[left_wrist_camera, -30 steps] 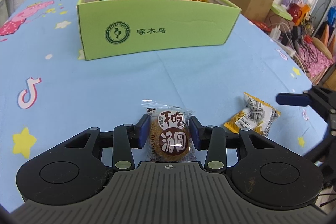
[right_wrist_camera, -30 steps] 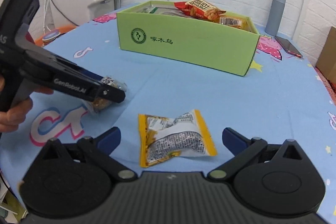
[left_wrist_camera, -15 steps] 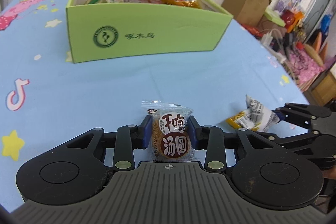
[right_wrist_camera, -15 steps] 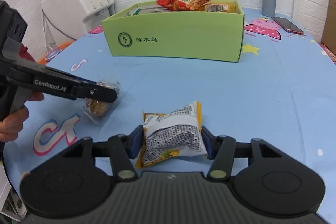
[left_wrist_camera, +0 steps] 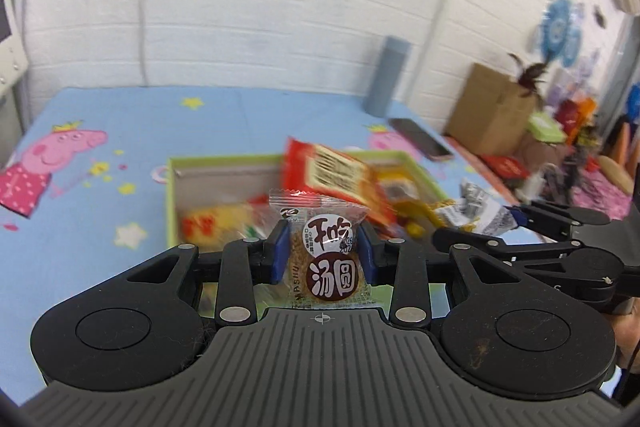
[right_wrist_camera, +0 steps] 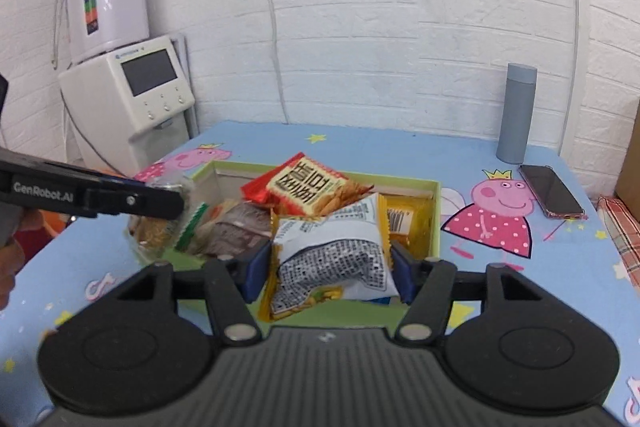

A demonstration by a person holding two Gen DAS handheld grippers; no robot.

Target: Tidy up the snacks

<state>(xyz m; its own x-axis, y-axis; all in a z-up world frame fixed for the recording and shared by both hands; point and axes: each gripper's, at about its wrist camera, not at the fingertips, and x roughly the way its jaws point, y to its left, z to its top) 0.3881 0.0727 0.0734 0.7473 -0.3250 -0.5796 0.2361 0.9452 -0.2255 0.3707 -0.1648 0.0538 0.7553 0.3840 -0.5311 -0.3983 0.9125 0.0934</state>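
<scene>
Blue cartoon worktop [right_wrist_camera: 400, 147], green box [right_wrist_camera: 435, 215] below us. Left gripper [left_wrist_camera: 322, 253] jaws clamp round cake packet [left_wrist_camera: 326, 259]; right gripper [right_wrist_camera: 326, 267] jaws clamp yellow snack bag [right_wrist_camera: 332, 255]. We should lower both into free gaps before releasing.

Black gripper [left_wrist_camera: 322, 255], blue-padded fingers [left_wrist_camera: 279, 251], silver screws, "GenRobot.AI" lettering.

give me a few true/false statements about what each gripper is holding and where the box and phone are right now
1. The left gripper is shut on a clear-wrapped round snack. True.
2. The right gripper is open and holds nothing. False: it is shut on a yellow-edged snack packet.
3. The green box already contains a red snack bag. True.
4. The green box is closed with a lid. False: it is open on top, with snacks showing inside.
5. A phone lies on the blue tablecloth near a grey bottle. True.
</scene>
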